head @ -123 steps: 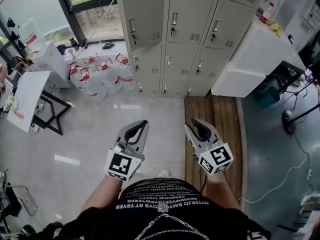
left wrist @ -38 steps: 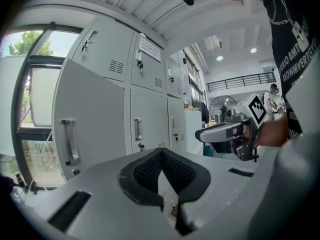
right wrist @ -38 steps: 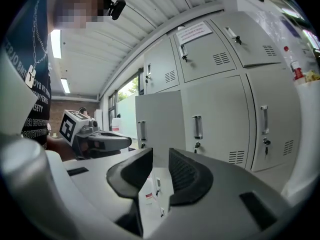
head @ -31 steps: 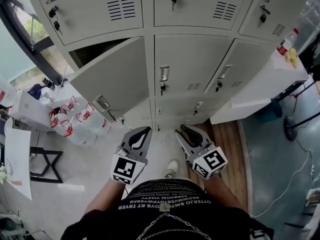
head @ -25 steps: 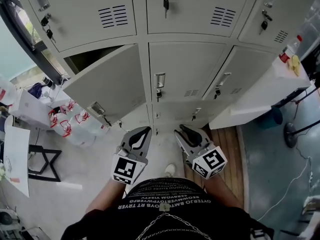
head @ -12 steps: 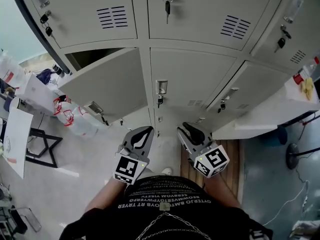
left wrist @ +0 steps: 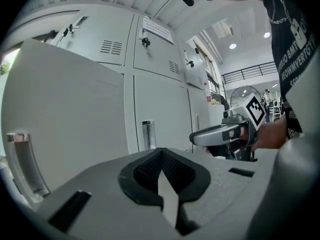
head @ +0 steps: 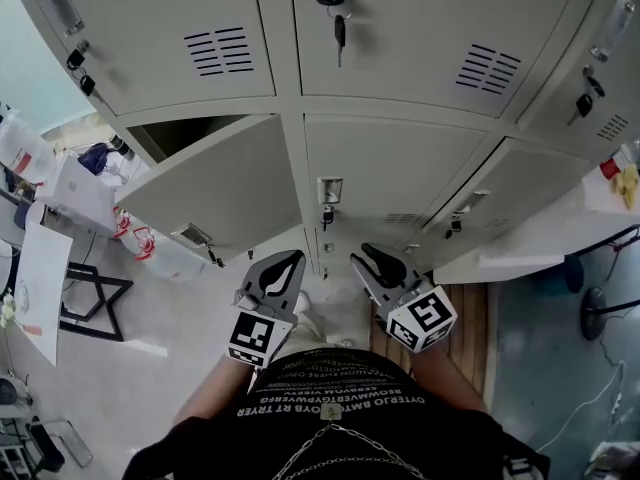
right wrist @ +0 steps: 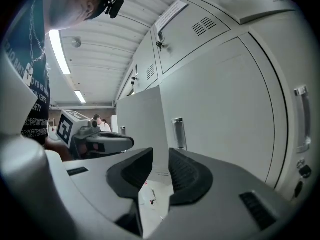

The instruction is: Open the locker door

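Grey lockers [head: 400, 58] fill the head view. One middle-row door [head: 215, 183] at the left hangs open. The closed door [head: 400, 178] next to it carries a chrome handle [head: 328, 190] with a key below. Both grippers hang low before my torso, short of the lockers and touching nothing. My left gripper [head: 280, 268] has its tips together and holds nothing [left wrist: 160, 154]. My right gripper [head: 375, 260] shows a clear gap between its pads, with nothing in it [right wrist: 161, 156]. The handle [left wrist: 148, 134] lies ahead of the left jaws, and the handle [right wrist: 178, 132] slightly right of the right jaws.
A key [head: 338, 28] hangs from the upper middle locker. A white counter [head: 530, 253] stands to the right beside the lockers. At the left are a white table [head: 45, 268] on a black frame and water bottles [head: 130, 238] behind the open door.
I have come closer to the lockers, which now fill more of the view. The two grippers keep their place before my torso and their jaws look the same.
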A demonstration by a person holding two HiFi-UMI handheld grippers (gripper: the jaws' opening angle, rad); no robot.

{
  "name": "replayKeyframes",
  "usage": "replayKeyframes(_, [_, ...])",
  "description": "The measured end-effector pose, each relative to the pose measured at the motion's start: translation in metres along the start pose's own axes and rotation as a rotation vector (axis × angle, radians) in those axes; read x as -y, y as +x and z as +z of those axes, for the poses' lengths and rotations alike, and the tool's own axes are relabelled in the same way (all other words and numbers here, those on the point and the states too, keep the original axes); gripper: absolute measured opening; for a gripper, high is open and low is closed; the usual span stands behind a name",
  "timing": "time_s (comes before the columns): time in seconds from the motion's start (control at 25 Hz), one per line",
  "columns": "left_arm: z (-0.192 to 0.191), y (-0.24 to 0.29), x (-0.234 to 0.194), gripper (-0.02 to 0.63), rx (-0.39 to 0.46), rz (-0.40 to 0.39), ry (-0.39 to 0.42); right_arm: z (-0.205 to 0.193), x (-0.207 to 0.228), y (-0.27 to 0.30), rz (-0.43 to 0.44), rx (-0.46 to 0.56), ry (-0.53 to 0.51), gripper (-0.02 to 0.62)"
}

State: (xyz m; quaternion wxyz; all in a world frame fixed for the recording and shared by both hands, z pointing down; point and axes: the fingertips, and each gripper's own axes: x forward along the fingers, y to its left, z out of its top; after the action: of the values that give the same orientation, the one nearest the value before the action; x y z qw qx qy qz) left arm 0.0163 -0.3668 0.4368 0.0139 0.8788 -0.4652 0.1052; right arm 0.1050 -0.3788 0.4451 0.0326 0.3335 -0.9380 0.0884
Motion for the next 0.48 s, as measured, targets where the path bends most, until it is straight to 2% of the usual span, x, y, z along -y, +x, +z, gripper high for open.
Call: replayKeyframes(0.48, [0.009,0.043,-0.053,-0.006,0.020,-0.051,0.016,0.009,0.020,0.057,-0.020,-0.002,0.007,0.097])
